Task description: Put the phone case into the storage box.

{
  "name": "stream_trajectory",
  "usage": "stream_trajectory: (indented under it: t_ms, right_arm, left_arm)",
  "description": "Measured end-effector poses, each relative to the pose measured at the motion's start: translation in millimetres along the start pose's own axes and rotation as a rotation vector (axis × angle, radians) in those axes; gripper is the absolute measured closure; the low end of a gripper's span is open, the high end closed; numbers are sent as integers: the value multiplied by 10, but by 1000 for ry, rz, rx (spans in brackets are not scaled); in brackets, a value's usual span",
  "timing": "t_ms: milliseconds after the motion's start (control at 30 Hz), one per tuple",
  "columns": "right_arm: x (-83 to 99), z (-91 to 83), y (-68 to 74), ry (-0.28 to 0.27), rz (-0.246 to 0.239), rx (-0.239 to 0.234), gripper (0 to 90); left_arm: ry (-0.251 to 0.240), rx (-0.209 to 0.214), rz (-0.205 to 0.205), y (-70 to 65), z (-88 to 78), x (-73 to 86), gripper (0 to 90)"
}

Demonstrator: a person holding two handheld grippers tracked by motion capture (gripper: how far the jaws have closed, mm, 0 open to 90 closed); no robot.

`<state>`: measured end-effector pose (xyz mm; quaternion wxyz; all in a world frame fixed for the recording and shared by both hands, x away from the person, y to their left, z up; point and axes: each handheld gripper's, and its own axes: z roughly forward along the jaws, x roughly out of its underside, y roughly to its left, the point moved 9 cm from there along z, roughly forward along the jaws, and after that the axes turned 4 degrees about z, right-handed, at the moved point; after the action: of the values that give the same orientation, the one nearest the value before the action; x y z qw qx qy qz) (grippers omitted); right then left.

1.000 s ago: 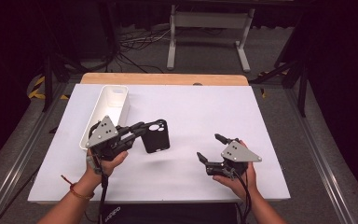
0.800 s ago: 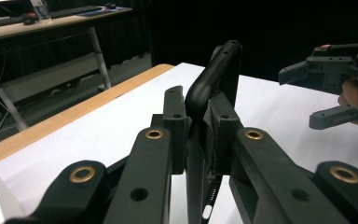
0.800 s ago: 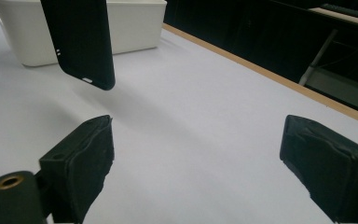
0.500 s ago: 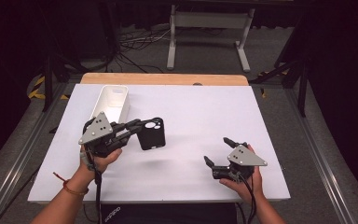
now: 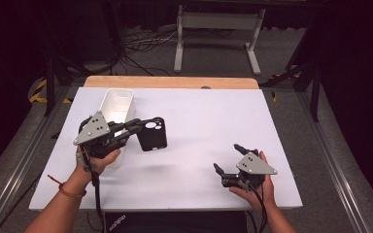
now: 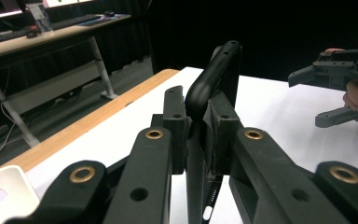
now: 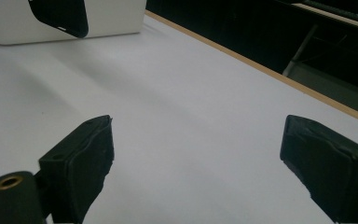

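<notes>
A black phone case hangs above the white table, with my left gripper shut on its edge. In the left gripper view the case stands edge-on between the two pads, which press on it from both sides. A white oblong bin lies just behind and to the left of that gripper. My right gripper rests low near the table's front right, jaws open and nothing between them. Its own view has the wide-apart pads over bare table, with the case in front of the bin far off.
The table's wooden far edge runs along the back. Beyond it stand a grey metal stand and cables on a dark floor. Rails run along both sides of the table. The other hand's gripper appears at the right of the left gripper view.
My left gripper has lifted the phone case and carried it slightly left, toward the bin. My right gripper has drifted a little toward the front right edge, still open.
</notes>
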<state>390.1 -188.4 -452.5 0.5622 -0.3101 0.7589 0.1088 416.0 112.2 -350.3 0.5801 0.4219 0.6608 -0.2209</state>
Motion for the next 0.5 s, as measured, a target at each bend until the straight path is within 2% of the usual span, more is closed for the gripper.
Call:
stream_trajectory:
  t_ms: [167, 500]
  right_arm:
    - [21, 11, -4, 3, 4, -2, 105]
    - [61, 47, 41, 18, -7, -17, 105]
  left_arm:
    - [-2, 0, 27, 62, -36, -55, 813]
    - [-3, -30, 37, 253, -141, -87, 813]
